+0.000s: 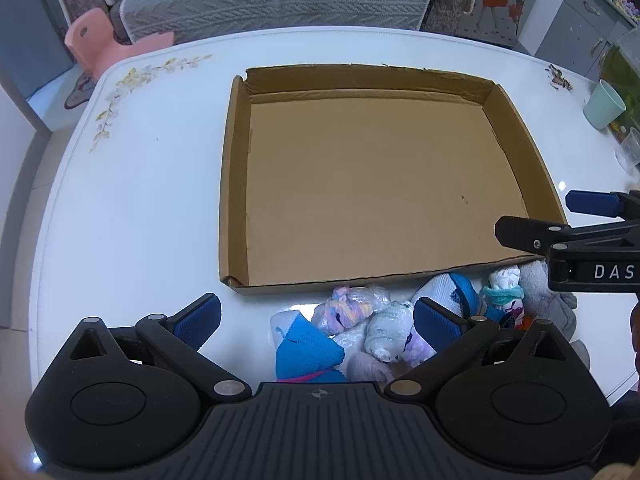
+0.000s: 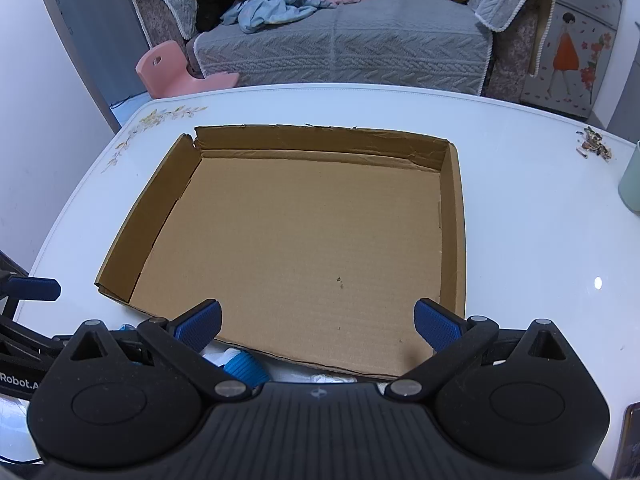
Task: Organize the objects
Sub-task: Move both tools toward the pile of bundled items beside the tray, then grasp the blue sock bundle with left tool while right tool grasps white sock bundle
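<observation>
Showing only in the left view, rolled socks (image 1: 376,320) are lying beside the cardboard tray (image 1: 504,120); both grippers (image 1: 316,316) (image 2: 316,320) are hovering released near its front edge.

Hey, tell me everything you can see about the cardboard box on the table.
The cardboard box is a wide, shallow tray of plain brown corrugated card, open on top, with low walls and a torn far left corner. Nothing lies inside it; only a few small dark specks mark its floor. It sits flat on the white table, with rolled socks bunched along its near wall.
</observation>
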`<act>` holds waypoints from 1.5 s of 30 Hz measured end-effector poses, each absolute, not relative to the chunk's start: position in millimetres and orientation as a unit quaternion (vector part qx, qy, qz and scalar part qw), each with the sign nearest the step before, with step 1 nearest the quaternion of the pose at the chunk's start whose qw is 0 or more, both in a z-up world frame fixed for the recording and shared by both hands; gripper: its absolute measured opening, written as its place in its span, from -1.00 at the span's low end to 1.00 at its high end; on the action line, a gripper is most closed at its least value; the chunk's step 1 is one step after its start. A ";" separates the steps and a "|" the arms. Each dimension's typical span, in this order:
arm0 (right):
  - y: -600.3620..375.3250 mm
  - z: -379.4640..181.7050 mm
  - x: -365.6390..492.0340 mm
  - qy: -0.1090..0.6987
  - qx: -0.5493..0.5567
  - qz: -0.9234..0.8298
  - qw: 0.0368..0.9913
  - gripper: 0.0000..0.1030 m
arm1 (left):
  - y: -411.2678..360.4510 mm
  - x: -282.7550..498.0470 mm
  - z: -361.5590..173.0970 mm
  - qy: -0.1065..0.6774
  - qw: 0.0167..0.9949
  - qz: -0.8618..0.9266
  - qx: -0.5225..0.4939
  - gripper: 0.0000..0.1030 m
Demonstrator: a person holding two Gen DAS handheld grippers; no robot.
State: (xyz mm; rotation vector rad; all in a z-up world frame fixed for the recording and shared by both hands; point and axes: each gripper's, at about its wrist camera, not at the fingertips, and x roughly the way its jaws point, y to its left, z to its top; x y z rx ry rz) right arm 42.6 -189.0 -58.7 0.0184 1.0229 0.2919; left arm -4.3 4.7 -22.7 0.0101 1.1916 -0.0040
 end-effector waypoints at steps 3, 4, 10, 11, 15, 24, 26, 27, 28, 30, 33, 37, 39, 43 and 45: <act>-189.6 -58.4 42.5 0.488 0.008 0.139 0.862 0.99 | 4.5 -3.9 -23.5 0.563 0.827 -0.003 0.006 0.99; -189.6 -58.5 42.5 0.488 0.008 0.139 0.862 0.99 | 4.6 -3.7 -23.8 0.563 0.826 -0.003 0.006 0.99; -191.3 -57.8 42.6 0.490 0.005 0.139 0.860 0.99 | 3.7 -4.3 -25.8 0.567 0.823 -0.004 0.007 0.99; -191.4 -57.9 42.5 0.490 0.005 0.140 0.860 0.99 | 3.4 -4.4 -26.0 0.568 0.823 -0.004 0.008 0.99; -191.0 -59.0 42.4 0.491 0.004 0.139 0.860 0.99 | 3.2 -4.5 -26.5 0.569 0.822 -0.005 0.008 0.99; -196.8 -58.3 40.1 0.493 -0.005 0.142 0.858 0.99 | 5.0 -8.1 -34.2 0.579 0.815 -0.010 0.014 0.99; -205.5 -58.0 39.9 0.494 -0.009 0.134 0.859 0.99 | 8.5 -12.6 -39.8 0.586 0.810 -0.011 0.017 0.99; -212.7 -59.2 39.3 0.498 -0.009 0.128 0.858 0.99 | 10.8 -15.3 -43.1 0.590 0.807 -0.011 0.019 0.99; -220.9 -61.5 38.8 0.504 -0.003 0.124 0.855 0.99 | 13.2 -18.2 -47.0 0.594 0.804 -0.010 0.021 0.99; -239.3 -68.5 36.3 0.520 0.019 0.120 0.845 0.99 | 18.0 -23.6 -57.2 0.604 0.797 -0.003 0.023 0.99; -259.6 -80.1 32.3 0.546 0.040 0.104 0.830 0.99 | 25.6 -27.1 -72.3 0.623 0.782 0.004 0.021 0.99; -263.3 -89.8 28.1 0.566 0.046 0.099 0.817 0.98 | 31.7 -27.3 -82.9 0.629 0.778 0.005 0.007 0.99; -258.9 -96.6 27.1 0.579 0.034 0.098 0.809 0.97 | 31.7 -25.9 -88.2 0.633 0.774 0.008 0.006 0.99; -248.6 -113.2 26.2 0.606 0.010 0.100 0.789 0.82 | 30.9 -24.0 -97.1 0.634 0.773 0.007 0.010 0.99; -242.0 -122.0 28.0 0.616 -0.005 0.098 0.782 0.66 | 32.5 -23.3 -100.5 0.635 0.772 0.008 0.006 0.99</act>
